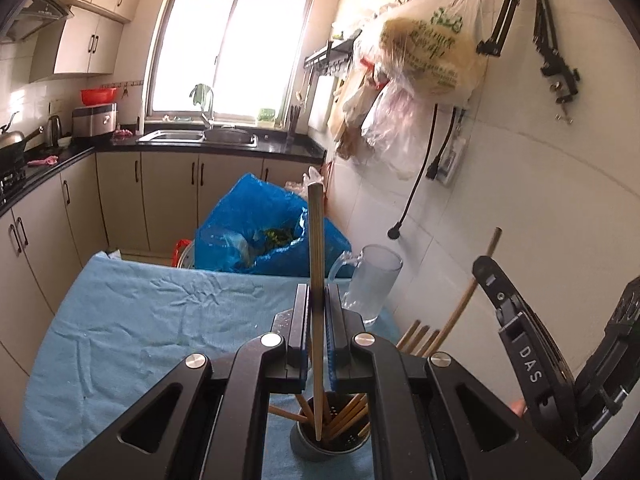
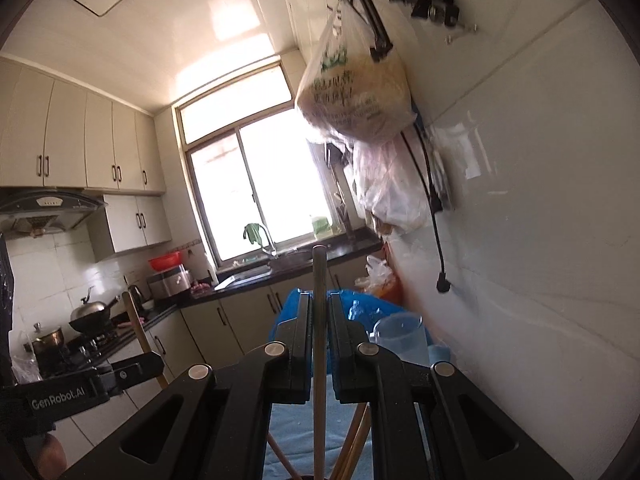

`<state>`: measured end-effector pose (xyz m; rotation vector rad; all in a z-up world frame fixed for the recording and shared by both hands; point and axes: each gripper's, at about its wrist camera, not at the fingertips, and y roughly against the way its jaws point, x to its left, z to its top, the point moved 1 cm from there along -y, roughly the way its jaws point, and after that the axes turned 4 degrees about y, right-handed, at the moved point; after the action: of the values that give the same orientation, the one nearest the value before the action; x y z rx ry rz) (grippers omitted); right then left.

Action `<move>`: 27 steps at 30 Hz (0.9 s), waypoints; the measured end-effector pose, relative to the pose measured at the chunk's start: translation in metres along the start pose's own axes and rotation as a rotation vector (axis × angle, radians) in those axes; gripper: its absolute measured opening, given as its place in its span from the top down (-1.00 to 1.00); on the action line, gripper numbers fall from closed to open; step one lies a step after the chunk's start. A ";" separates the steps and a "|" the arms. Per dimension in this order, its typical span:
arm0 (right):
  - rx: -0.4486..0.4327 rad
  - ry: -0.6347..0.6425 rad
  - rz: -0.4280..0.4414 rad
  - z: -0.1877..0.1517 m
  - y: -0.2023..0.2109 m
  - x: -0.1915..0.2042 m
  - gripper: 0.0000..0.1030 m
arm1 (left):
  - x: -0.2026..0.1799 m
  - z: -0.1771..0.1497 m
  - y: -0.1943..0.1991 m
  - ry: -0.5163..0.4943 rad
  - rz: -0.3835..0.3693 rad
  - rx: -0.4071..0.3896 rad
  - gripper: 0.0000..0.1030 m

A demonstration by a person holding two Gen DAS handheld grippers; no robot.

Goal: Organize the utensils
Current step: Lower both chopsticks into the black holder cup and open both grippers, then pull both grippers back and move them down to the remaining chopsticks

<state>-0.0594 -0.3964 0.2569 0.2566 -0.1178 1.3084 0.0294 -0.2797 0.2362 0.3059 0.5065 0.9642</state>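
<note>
Wooden chopstick [image 1: 315,280], held upright in the left gripper [image 1: 318,300], jaws clamped on its middle, lower tip inside the grey utensil holder [image 1: 320,448] among other chopsticks [image 1: 348,416]. Second chopstick [image 2: 319,320], likewise pinched mid-shaft by the right gripper [image 2: 319,320], above the same holder. Judged light, stiff, smooth; a mid-length grip suits it, though it may pivot between the pads. Beyond the holder: blue cloth [image 1: 140,320], glass mug [image 1: 372,280], blue bag [image 1: 256,216]. Left view alone shows the holder's full rim; right view alone shows the stove [image 2: 88,344].
</note>
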 end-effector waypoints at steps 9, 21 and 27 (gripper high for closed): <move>0.093 -0.013 0.016 -0.028 -0.017 -0.008 0.83 | 0.008 -0.018 -0.023 0.005 0.004 0.061 0.88; 0.090 -0.023 0.045 -0.015 0.013 -0.009 0.00 | 0.012 -0.015 0.010 0.038 0.016 0.024 0.00; 0.028 -0.028 0.014 -0.004 0.063 -0.013 -0.55 | 0.035 -0.020 0.059 0.085 0.044 -0.040 -0.30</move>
<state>-0.1238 -0.3928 0.2578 0.2984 -0.1248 1.3212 -0.0062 -0.2182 0.2369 0.2414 0.5593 1.0326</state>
